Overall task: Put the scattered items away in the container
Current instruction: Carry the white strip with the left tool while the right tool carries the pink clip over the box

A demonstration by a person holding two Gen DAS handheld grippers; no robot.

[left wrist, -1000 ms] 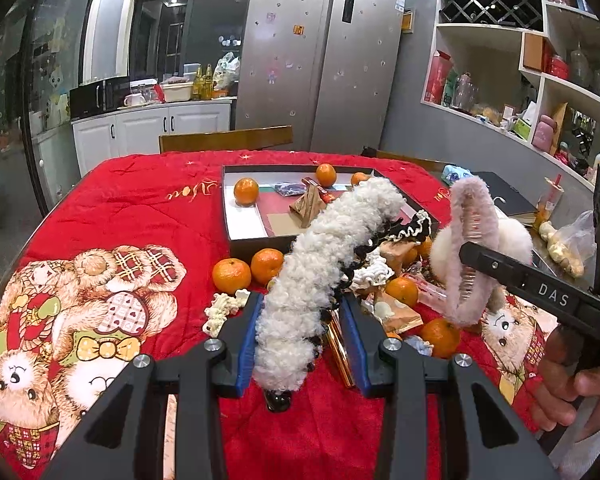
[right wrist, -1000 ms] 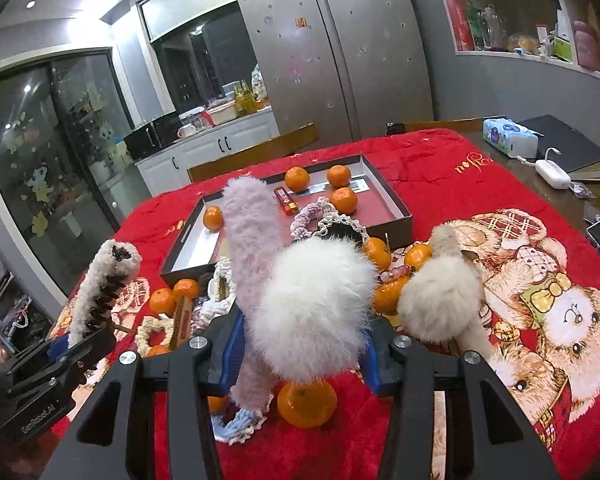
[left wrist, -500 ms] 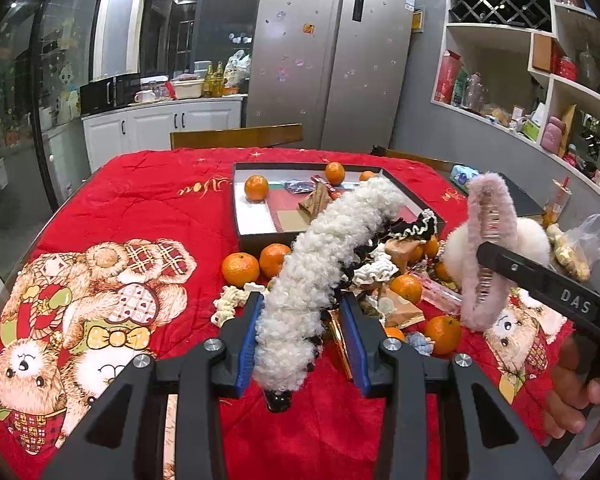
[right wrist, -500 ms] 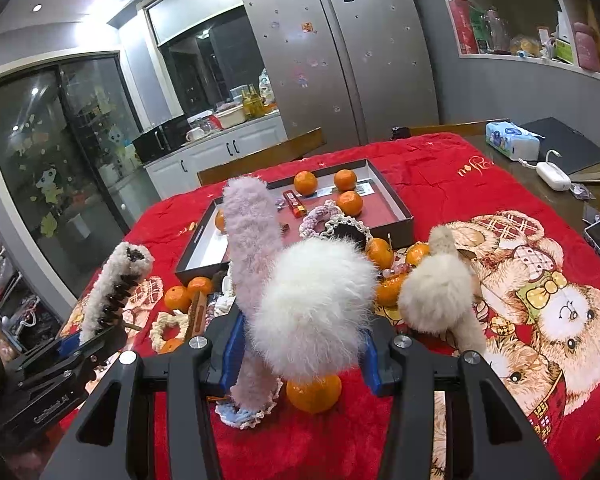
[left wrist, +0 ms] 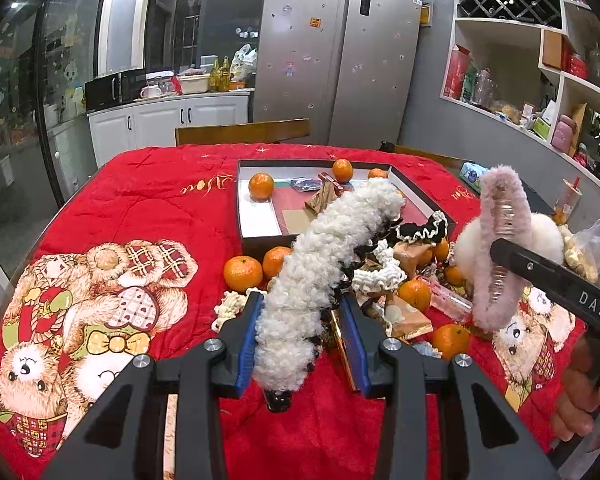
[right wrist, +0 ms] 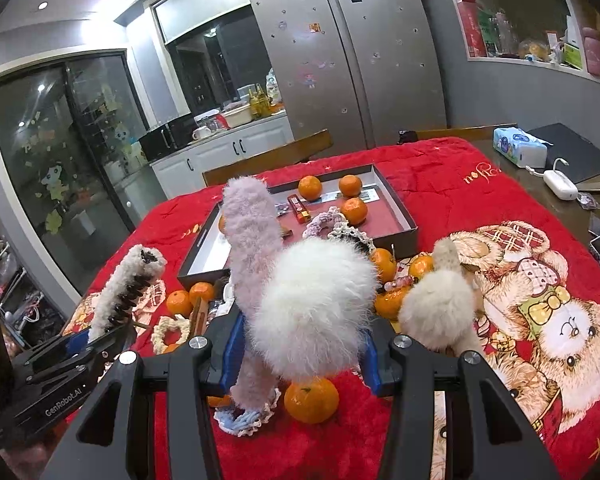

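Note:
My left gripper (left wrist: 300, 308) is shut on a white curly-fleece hair claw (left wrist: 324, 264), held upright above the red quilt; it also shows at the left as the white claw (right wrist: 118, 288). My right gripper (right wrist: 304, 332) is shut on a pink fuzzy hair claw (right wrist: 252, 232) with a white pom-pom (right wrist: 316, 304) and a second cream pom-pom (right wrist: 440, 308) hanging to its right. In the left wrist view the pink claw (left wrist: 500, 240) stands at the right. The black shallow box (left wrist: 260, 242) lies beyond, holding mandarins and small packets.
Loose mandarins (left wrist: 243, 273), lace scrunchies (left wrist: 384, 272) and wrapped packets lie heaped before the box (right wrist: 406, 236). One mandarin (right wrist: 311, 400) sits under my right gripper. A tissue pack (right wrist: 520, 146), charger (right wrist: 560, 184) and dark notebook lie on the table's right side. A wooden chair (left wrist: 242, 132) stands at the far edge.
Both grippers keep their hold on the hair claws. The left wrist view has drifted slightly; otherwise nothing has shifted.

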